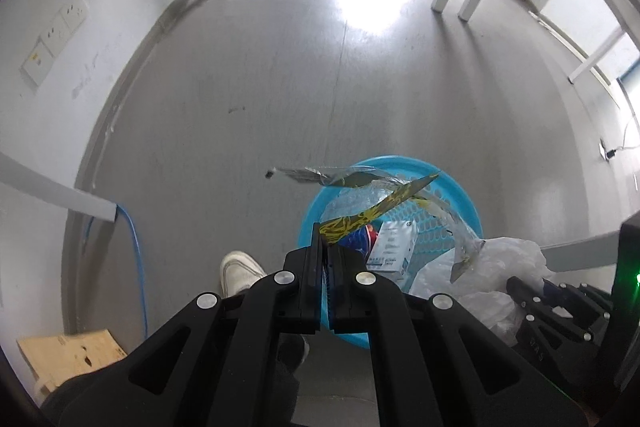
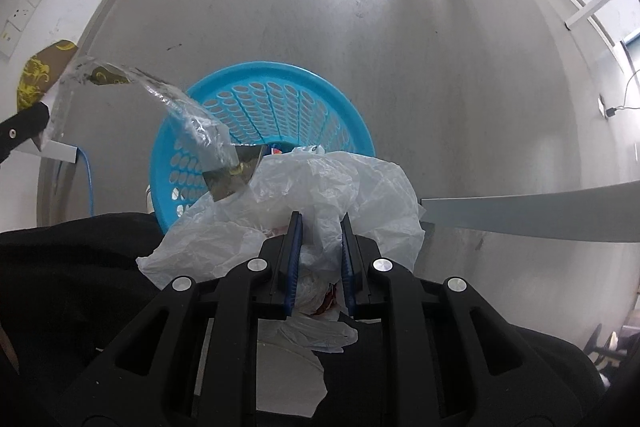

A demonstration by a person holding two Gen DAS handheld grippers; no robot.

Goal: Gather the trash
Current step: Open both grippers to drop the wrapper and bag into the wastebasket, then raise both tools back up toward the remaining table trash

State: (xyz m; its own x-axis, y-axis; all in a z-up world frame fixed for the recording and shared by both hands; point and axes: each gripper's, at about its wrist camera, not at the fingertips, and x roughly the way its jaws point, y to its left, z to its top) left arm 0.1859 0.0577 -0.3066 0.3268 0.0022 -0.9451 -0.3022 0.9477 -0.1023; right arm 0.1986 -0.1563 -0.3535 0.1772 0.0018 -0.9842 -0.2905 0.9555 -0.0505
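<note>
Above the blue basket, our left gripper pinches a clear wrapper; our right gripper clamps a white bag. Released carelessly, the light wrapper could drift outside the rim.

Print on the white carton is unreadable.

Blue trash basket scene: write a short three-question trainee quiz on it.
1. True or false: the left gripper is shut on a clear wrapper with yellow print.
2. What does the right gripper hold? A) white plastic bag B) bottle C) nothing
3. Fill in: the white carton lies inside the blue ____.

Key: 1 true; 2 A; 3 basket.
</note>
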